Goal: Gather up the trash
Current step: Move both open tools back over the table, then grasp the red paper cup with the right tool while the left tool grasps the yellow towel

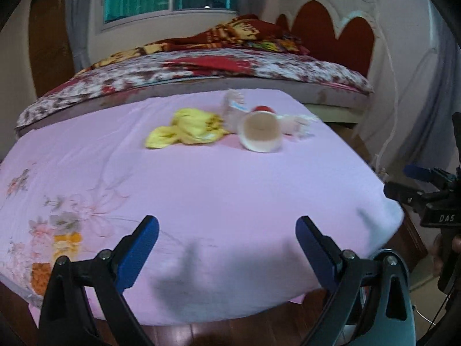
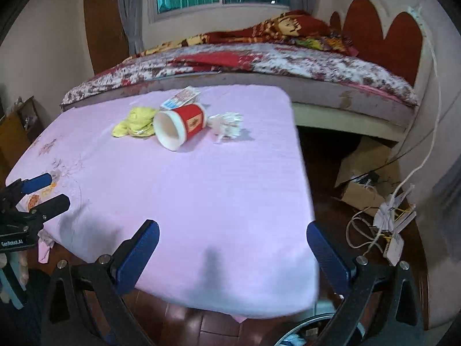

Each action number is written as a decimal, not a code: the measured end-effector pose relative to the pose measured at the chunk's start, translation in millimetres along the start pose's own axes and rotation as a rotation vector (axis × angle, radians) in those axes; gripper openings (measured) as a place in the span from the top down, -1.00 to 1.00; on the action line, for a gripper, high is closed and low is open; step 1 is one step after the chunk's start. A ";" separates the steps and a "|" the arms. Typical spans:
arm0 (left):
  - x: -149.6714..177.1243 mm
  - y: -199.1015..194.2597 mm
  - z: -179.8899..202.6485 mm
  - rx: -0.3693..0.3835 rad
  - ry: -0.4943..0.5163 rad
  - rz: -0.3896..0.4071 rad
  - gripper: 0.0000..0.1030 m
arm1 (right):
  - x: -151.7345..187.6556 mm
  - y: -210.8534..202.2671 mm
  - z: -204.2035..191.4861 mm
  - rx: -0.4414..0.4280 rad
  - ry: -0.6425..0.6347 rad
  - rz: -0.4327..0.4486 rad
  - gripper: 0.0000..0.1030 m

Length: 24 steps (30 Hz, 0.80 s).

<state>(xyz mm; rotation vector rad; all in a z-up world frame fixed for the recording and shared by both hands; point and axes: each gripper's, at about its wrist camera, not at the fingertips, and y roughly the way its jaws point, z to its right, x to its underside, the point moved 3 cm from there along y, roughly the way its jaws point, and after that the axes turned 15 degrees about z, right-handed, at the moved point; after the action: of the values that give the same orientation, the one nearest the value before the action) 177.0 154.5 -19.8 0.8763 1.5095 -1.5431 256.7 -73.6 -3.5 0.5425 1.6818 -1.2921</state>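
the right gripper hangs over the near edge of a pink sheet with its blue fingers spread wide and nothing between them. far across the sheet a red paper cup lies on its side, white mouth toward the camera. a crumpled yellow wrapper touches its left, a small printed packet sits just behind it, and a wad of white paper lies just to its right. the left gripper shows at the left edge, fingers apart. a cardboard box and white cables lie on the floor to the right.

The left tongs are spread wide, blue fingers well apart and holding nothing. The right tongs are likewise gaping and hold nothing, level beside the left.
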 end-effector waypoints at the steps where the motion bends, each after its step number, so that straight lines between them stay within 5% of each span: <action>1: -0.2 1.9 -6.2 -0.015 0.005 0.001 -0.88 | -2.9 5.4 -5.1 -0.019 0.009 0.000 -1.00; 11: -10.2 29.8 -55.1 -0.070 -0.036 0.009 -0.87 | -32.5 56.4 -36.9 -0.060 0.016 0.046 -0.98; 24: -46.6 119.0 -64.1 -0.025 -0.035 0.001 -0.80 | -56.0 157.2 -59.6 -0.104 0.046 -0.021 -0.30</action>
<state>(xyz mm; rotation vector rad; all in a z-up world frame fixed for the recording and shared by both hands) 301.0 224.1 -35.4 0.8311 1.4999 -1.5284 383.0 46.6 -34.6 0.4979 1.7861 -1.2077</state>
